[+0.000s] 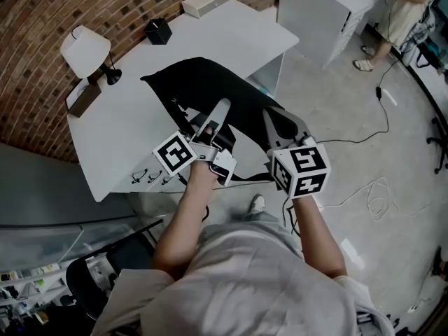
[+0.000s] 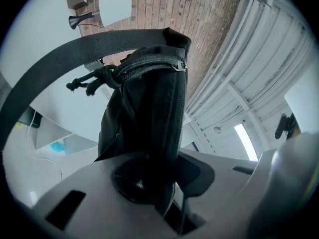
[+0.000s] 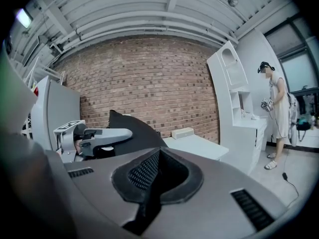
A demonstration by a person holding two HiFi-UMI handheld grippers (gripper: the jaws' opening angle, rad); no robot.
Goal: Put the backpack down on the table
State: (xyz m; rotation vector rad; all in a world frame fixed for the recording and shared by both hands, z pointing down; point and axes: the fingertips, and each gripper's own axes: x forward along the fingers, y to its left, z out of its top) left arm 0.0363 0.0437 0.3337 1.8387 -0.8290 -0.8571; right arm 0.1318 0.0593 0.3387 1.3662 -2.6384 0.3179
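A black backpack [image 1: 203,86] hangs over the near right part of the white table [image 1: 133,128]; whether it touches the top I cannot tell. My left gripper [image 1: 213,121] is shut on its upper edge. In the left gripper view the padded black fabric and zip of the backpack [image 2: 149,108] stand pinched between the jaws of the left gripper [image 2: 149,183], with a broad strap [image 2: 75,51] arching over. My right gripper [image 1: 280,128] is shut on the pack's right side. In the right gripper view, black mesh fabric [image 3: 144,171] fills the jaws of the right gripper [image 3: 154,183].
On the table stand a white lamp [image 1: 85,51], a brown box [image 1: 84,98], a small black box [image 1: 158,31] and a beige box [image 1: 206,1]. Small metal clips [image 1: 150,177] lie at its near edge. A white cabinet [image 1: 325,12], a person [image 1: 399,12] and floor cables [image 1: 371,194] are to the right.
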